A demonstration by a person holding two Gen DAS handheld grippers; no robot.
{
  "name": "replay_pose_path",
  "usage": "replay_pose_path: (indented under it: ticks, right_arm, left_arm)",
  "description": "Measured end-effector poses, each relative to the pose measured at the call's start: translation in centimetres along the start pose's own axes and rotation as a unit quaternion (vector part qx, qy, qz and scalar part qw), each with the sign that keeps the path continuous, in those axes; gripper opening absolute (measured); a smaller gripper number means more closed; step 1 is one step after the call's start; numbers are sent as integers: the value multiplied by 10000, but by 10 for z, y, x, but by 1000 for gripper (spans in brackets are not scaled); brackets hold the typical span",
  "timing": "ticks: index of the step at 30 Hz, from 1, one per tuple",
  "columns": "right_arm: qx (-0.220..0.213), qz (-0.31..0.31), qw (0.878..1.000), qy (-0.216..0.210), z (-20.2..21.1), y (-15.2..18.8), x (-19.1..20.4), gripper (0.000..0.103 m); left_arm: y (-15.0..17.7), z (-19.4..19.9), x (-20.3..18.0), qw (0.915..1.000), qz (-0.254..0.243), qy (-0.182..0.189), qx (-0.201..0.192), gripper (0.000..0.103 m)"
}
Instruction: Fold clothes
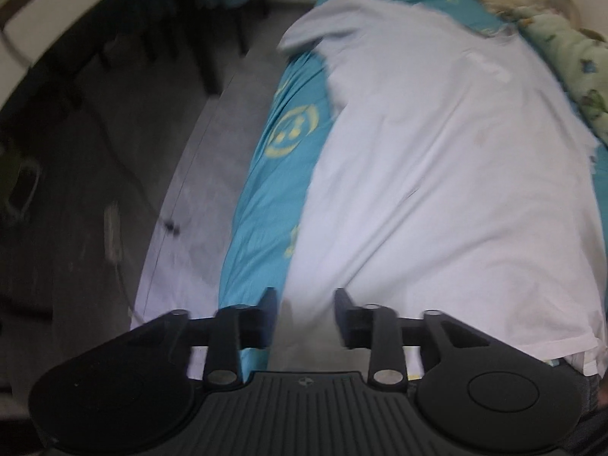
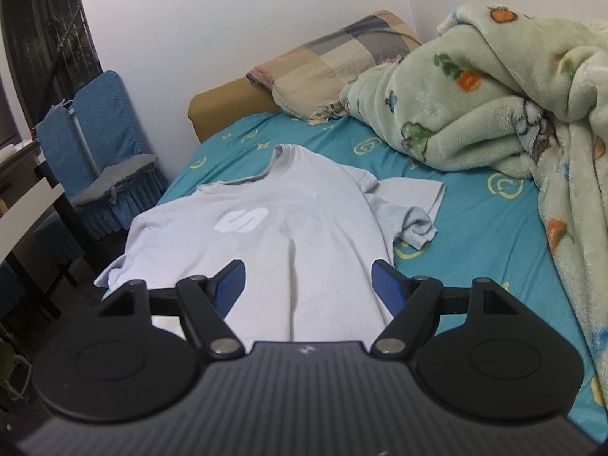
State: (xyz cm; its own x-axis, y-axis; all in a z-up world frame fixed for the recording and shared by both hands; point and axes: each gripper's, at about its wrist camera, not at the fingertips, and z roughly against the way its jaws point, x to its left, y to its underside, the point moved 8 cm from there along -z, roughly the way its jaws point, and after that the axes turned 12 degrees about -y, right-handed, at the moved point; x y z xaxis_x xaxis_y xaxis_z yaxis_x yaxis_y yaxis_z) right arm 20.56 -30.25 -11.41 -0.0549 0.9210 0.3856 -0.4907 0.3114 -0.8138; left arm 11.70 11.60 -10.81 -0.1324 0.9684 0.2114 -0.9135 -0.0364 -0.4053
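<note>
Right now a white T-shirt [image 2: 281, 235] lies spread out on a bed with a teal sheet [image 2: 478, 228]. The sheet has yellow round shapes on it. The shirt lies flat with its neck hole at the far end. A white logo sits on its chest. One sleeve hangs over the left side of the bed. The other sleeve is bunched up on the sheet at the right.

The right gripper [image 2: 308, 279] hangs over the near end of the shirt. Its two blue fingers [image 2: 387, 285] are spread wide apart. Nothing is between them. A long crease in the shirt runs up between them.

The left gripper [image 1: 306, 306] is over the left edge of the shirt, near the side of the bed. Its view is blurry. Its fingers are apart too, and they hold nothing. I cannot tell if they touch the cloth.

A fluffy green blanket [image 2: 505, 102] with little pictures sits in a heap on the right side of the bed. It does not touch the shirt. A checked pillow [image 2: 334, 60] leans by the wall at the far end. A blue chair [image 2: 98, 144] stands on the floor to the left of the bed, with a grey cushion on its seat. A grey floor [image 1: 197, 152] shows beside the bed.
</note>
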Motion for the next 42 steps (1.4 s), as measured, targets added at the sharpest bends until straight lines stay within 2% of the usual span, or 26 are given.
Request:
replay_pose_path:
  ticks: [3, 6, 9, 11, 13, 14, 15, 16, 19, 22, 23, 24, 27, 30, 34, 36, 42]
  right_arm:
    - [-72, 114, 9999, 2, 3, -2, 3, 75]
    - [-159, 174, 9997, -1, 6, -4, 5, 75]
    - [-257, 232, 9994, -51, 9, -5, 7, 75]
    - [-306, 306, 9990, -78, 9, -6, 10, 75]
    - [-319, 447, 9984, -130, 9, -5, 14, 60]
    - [-317, 523, 9980, -165, 9, -5, 16, 48]
    - [-316, 580, 9976, -203, 8, -5, 18, 47]
    - [-325, 613, 9973, -236, 7, -4, 20, 47]
    - [-343, 664, 9969, -247, 4, -2, 23, 49]
    - [-348, 645, 9971, -199, -4, -3, 24, 71]
    - [-384, 625, 9970, -239, -5, -4, 25, 82]
    - [-415, 582, 9969, -315, -6, -5, 25, 88]
    - [-391, 271, 9978, -455, -10, -3, 19, 87]
    - [-336, -100, 9988, -332, -22, 0, 1, 87]
    - [-317, -748, 9965, -215, -54, -15, -43, 86]
    - [-315, -1014, 9943, -61, -73, -23, -73, 76]
    - [-238, -1475, 9874, 513, -138, -31, -170, 59]
  left_arm:
    - [-22, 20, -29, 9971, -40, 399, -649, 56]
    - [-45, 36, -61, 9901, 45, 663, -1235, 66]
    - [-67, 55, -94, 9792, 58, 879, -1828, 78]
    - [-74, 60, -115, 9675, 161, 1047, -2294, 85]
    - [-78, 55, -136, 9544, 345, 1211, -2707, 87]
    - [-75, 43, -143, 9505, 467, 1273, -2797, 87]
    - [-72, 29, -148, 9473, 571, 1332, -2858, 87]
    - [-67, 15, -151, 9462, 627, 1360, -2868, 87]
    - [-59, -11, -154, 9509, 552, 1293, -2757, 87]
    - [-59, -30, -140, 9556, 568, 1162, -2648, 88]
    - [-60, -31, -136, 9556, 574, 1143, -2655, 88]
    - [-61, -29, -133, 9549, 580, 1105, -2693, 89]
    - [-61, -21, -124, 9533, 622, 1040, -2767, 94]
    - [-58, -25, -124, 9570, 647, 1046, -2627, 94]
    - [-55, -36, -125, 9622, 694, 940, -2461, 95]
    - [-56, -44, -127, 9644, 706, 915, -2379, 95]
    - [-67, -67, -137, 9650, 764, 963, -2315, 95]
